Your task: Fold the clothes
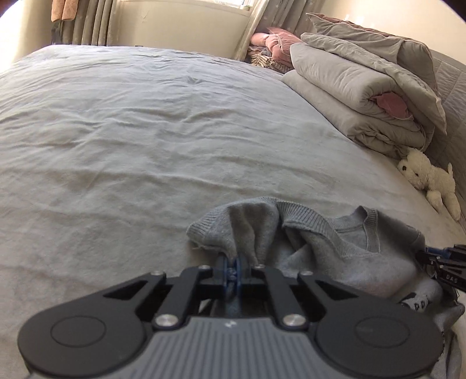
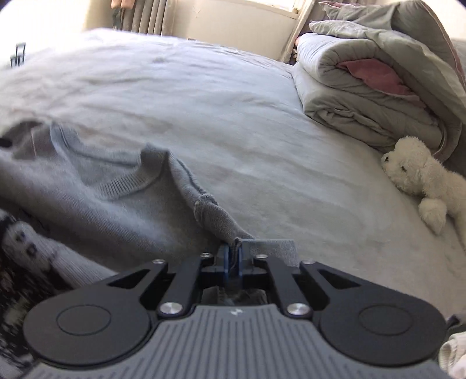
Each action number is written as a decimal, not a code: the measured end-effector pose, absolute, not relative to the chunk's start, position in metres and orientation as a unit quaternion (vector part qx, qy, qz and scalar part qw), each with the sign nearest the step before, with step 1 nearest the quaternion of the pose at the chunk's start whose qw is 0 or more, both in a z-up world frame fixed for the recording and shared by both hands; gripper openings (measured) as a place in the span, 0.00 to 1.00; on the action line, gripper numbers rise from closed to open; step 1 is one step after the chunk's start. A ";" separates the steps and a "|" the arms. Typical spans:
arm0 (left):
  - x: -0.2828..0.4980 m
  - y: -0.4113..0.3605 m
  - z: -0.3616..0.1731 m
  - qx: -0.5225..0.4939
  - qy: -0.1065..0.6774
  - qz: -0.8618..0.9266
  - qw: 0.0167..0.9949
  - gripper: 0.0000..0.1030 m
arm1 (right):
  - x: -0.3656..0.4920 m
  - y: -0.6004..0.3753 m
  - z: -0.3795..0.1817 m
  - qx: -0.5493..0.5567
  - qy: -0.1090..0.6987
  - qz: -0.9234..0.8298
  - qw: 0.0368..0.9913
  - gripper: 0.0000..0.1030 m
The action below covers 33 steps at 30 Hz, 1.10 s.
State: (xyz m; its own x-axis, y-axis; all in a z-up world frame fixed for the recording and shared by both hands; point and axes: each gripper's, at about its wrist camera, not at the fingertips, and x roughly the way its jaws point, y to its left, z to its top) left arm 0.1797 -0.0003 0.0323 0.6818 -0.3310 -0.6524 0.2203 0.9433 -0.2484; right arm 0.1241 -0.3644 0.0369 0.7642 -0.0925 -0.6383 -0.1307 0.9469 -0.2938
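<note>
Right now we see our left claw (image 1: 233,266) at the lower middle of the left wrist view, its blue pads pressed together on a bunched fold of the grey sweatshirt (image 1: 335,250). The cloth rises from the pinch into a crumpled peak with a ribbed edge showing along its top. To the right of that peak the ribbed neckline (image 1: 367,230) opens, and the body of the garment spreads toward the lower right of the frame, lying on the bed sheet (image 1: 145,131). At the right edge of this view the right claw (image 1: 442,262) shows only in part, touching the sweatshirt's far side.

In the right wrist view our right claw (image 2: 234,255) sits at the lower middle, likewise closed tight on a twisted strip of the same sweatshirt (image 2: 102,186). From the pinch the fabric runs up and left to the neckline (image 2: 125,186), and the rest fills the left half of the frame, somewhat blurred. At the lower left lies a black and white patterned fabric (image 2: 20,247), just beside the sweatshirt; we cannot tell what it is.

Beyond the garment the pale grey sheet stretches wrinkled across the bed. At the upper right a folded grey duvet (image 1: 358,90) is stacked with a pillow (image 1: 378,38) on top. A white plush dog (image 2: 422,180) lies below that stack, near the right edge. Curtains (image 1: 87,20) hang at the top left.
</note>
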 end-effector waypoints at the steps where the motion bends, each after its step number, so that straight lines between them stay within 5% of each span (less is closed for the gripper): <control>1: 0.176 0.007 0.042 -0.070 0.352 -0.142 0.923 0.04 | 0.122 -0.359 0.032 -0.197 0.338 0.003 0.920 0.06; 11: 0.169 0.055 0.135 -0.090 0.211 -0.058 0.972 0.04 | 0.105 -0.362 0.147 -0.195 0.108 -0.118 0.968 0.06; 15: 0.180 0.057 0.115 -0.085 0.241 -0.021 0.966 0.07 | 0.126 -0.371 0.112 -0.178 0.179 -0.143 0.957 0.11; 17: 0.178 0.063 0.106 -0.091 0.259 -0.018 0.961 0.13 | 0.132 -0.376 0.090 -0.169 0.223 -0.150 0.948 0.26; 19: 0.176 0.069 0.097 -0.097 0.277 -0.014 0.956 0.20 | 0.139 -0.381 0.069 -0.159 0.267 -0.156 0.937 0.30; 22: 0.172 0.077 0.084 -0.105 0.304 -0.009 0.947 0.36 | 0.137 -0.391 0.052 -0.129 0.313 -0.155 0.928 0.54; 28: 0.132 0.050 0.089 -0.139 0.367 -0.083 0.916 0.52 | 0.082 -0.386 0.086 0.022 0.369 -0.081 0.926 0.56; 30: 0.107 0.025 0.080 -0.118 0.382 -0.113 0.910 0.67 | 0.060 -0.375 0.088 0.068 0.394 -0.051 0.915 0.61; 33: 0.070 -0.012 0.065 -0.084 0.402 -0.157 0.898 0.71 | 0.020 -0.348 0.079 0.127 0.439 -0.003 0.889 0.61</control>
State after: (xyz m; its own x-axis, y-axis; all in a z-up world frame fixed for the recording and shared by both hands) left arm 0.0705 -0.0122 0.0654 0.6271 -0.3497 -0.6960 0.2148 0.9365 -0.2770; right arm 0.0198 -0.3480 0.0787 0.6143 0.1061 -0.7819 0.1167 0.9678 0.2230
